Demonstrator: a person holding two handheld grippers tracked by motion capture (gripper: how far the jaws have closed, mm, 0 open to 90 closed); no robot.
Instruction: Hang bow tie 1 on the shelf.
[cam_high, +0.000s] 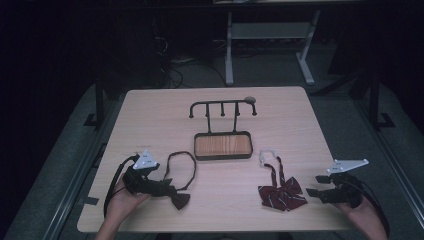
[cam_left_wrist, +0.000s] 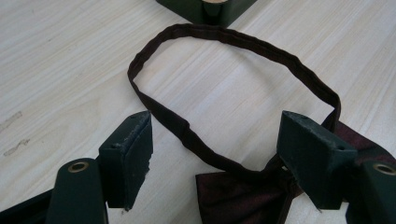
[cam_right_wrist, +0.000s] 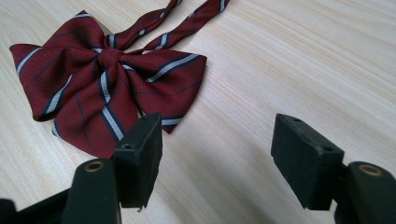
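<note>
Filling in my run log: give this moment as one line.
left gripper: open, over dark maroon bow tie | right gripper: open, beside striped red bow tie | nothing held

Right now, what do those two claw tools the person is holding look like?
Both are black. The left gripper and right gripper each have two blocky black jaws with brass-ringed holes behind, a grey three-cornered plate on top and a trailing black cable. No sleeves show.
</note>
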